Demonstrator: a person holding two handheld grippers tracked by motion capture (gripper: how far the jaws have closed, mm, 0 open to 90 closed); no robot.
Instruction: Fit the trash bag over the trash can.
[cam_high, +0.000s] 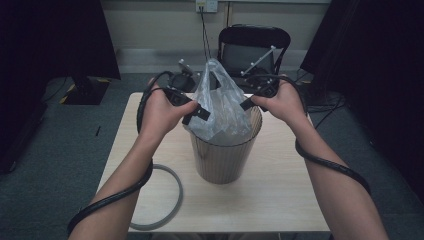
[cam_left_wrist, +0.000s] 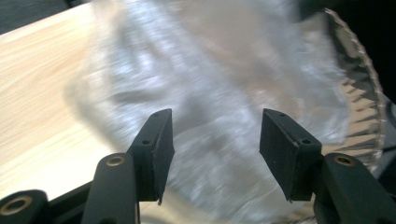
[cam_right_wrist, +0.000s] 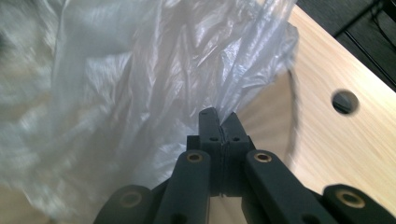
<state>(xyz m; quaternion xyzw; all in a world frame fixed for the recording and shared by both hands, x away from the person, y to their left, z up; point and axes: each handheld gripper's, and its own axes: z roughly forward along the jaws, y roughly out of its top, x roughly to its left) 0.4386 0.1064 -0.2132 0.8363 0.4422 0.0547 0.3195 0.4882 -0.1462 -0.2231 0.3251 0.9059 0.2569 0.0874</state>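
Two forearms come in from the near edge of the surface (cam_high: 280, 200), each hand wrapped round a claw, cable looped along each arm. Left claw (cam_high: 196, 114) sits at the left side of the bin (cam_high: 225, 160), angled in toward the bag (cam_high: 220, 105), wrist bent inward. Its jaws are spread wide with the film lying between and beyond them; in the left gripper view the left claw (cam_left_wrist: 215, 154) grips nothing, and whether a pad touches the plastic I cannot tell. Right claw (cam_high: 248, 103) comes in from the opposite side at about the same height, over the bin's right rim. Its jaws are pressed together on a gathered fold of the bag; the right gripper view shows the right claw (cam_right_wrist: 220, 127) with pleated film fanning up from the tips.

Bag: clear, thin, crinkled plastic, lower part down inside the bin, upper part standing up in a peak above the rim. The bag (cam_right_wrist: 140, 70) looks blurred toward the left of the right gripper view.

Bin: brownish, ribbed translucent wall, upright, standing about mid-surface. Its scalloped rim (cam_left_wrist: 369, 88) curves down the right edge of the left gripper view. One grey ring (cam_high: 172, 200) lies on the surface left of the bin, partly over the edge.
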